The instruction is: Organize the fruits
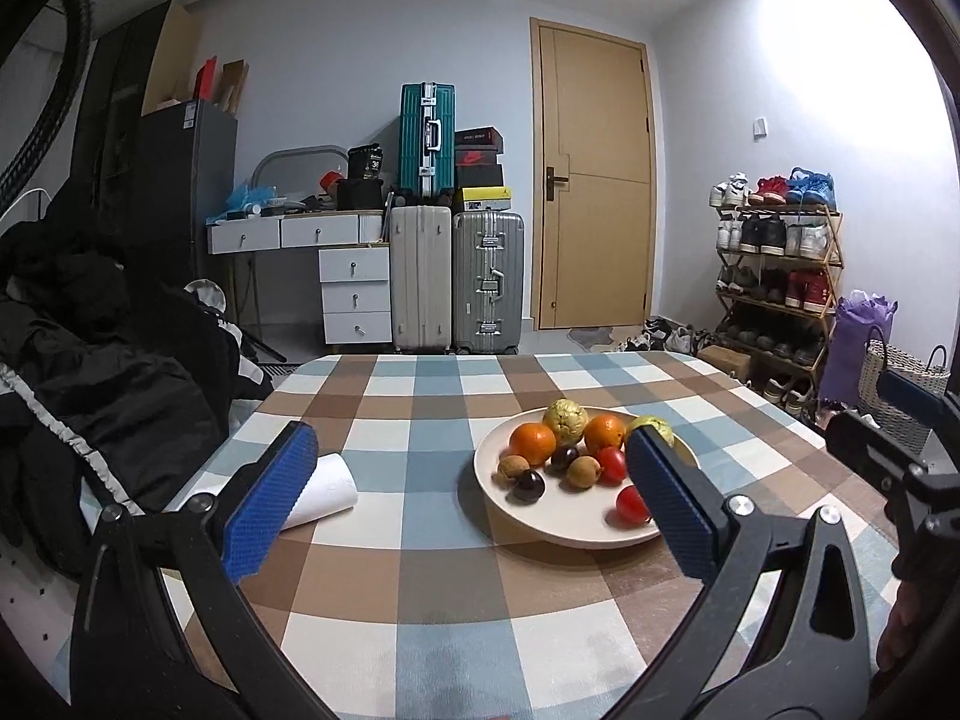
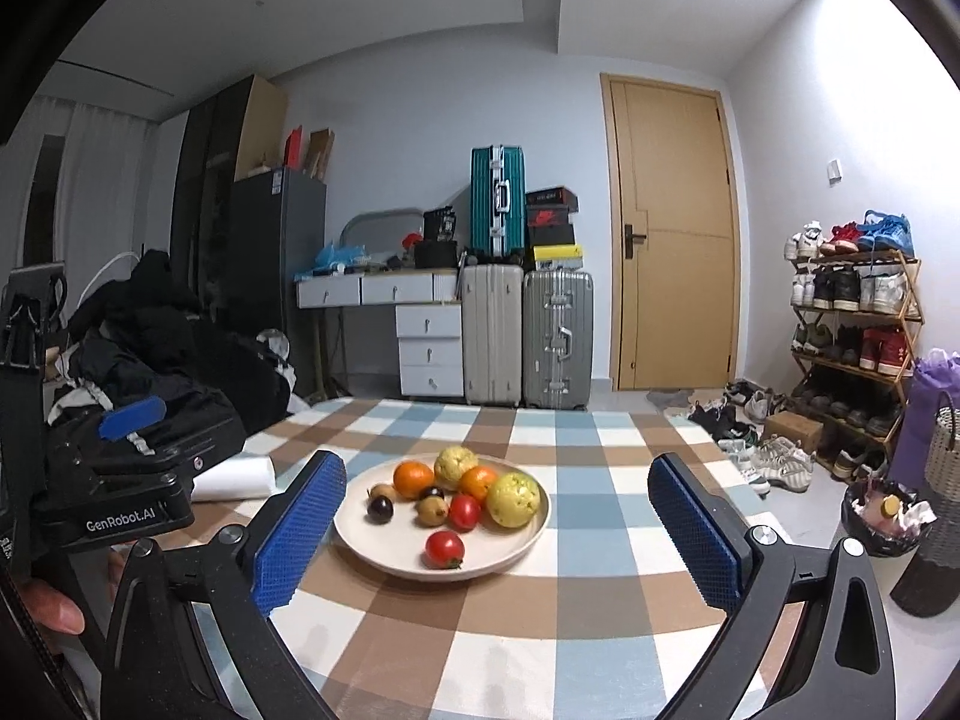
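Note:
A cream plate point(image 1: 528, 519) point(image 2: 510, 546) sits on the checked tablecloth and holds mixed fruit. On it are two oranges point(image 1: 532, 443) point(image 2: 413, 479), two yellow guavas point(image 1: 565, 420) point(image 2: 513, 499), two red tomatoes point(image 1: 631, 505) point(image 2: 444, 549), dark plums point(image 1: 528, 485) point(image 2: 380, 507) and small brown fruits point(image 1: 582, 471) point(image 2: 433, 510). My left gripper point(image 1: 474, 501) is open and empty, its right finger in front of the plate's right side. My right gripper point(image 2: 498, 534) is open and empty, with the plate between its fingers and a little beyond them.
A white paper roll point(image 1: 324, 489) point(image 2: 237, 477) lies on the table left of the plate. Dark clothes point(image 1: 90, 360) are piled at the left. Suitcases point(image 1: 486, 282), a desk, a door and a shoe rack point(image 2: 852, 348) stand behind. A bin point(image 2: 882, 516) stands at the right.

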Demonstrator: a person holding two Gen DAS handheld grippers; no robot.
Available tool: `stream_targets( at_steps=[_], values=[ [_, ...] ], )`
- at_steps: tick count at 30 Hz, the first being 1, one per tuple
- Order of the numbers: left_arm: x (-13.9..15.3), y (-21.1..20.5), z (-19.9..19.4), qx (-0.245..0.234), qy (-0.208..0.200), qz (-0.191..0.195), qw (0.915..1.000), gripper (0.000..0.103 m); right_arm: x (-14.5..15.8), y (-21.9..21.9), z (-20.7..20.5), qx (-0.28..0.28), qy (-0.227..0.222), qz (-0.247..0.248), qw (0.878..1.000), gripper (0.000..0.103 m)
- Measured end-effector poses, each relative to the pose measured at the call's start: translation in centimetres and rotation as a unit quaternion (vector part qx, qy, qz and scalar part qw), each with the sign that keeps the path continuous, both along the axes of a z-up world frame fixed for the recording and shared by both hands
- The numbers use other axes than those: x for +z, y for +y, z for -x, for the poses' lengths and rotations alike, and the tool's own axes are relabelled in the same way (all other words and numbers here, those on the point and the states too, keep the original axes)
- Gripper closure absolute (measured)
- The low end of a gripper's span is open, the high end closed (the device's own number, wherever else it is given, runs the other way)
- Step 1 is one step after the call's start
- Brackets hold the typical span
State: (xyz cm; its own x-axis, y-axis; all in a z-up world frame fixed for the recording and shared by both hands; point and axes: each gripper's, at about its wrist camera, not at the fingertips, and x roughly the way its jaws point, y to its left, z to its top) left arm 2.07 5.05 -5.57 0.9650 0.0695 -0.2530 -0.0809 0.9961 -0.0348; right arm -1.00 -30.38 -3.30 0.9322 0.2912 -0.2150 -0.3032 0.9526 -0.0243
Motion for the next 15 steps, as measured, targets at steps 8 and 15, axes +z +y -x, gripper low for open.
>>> stream_targets(
  at_steps=[8,15],
  values=[
    [-2.1,0.0,-2.6,-0.004,0.026,-0.006,0.9996,0.0,-1.9,0.4,-1.4,0.0,0.033,0.016,0.999,0.0],
    [-2.9,0.6,-4.0,-0.001,0.041,-0.003,0.9991,0.0,-2.2,0.2,-2.4,-0.002,0.055,0.015,0.998,0.0]
  ],
)
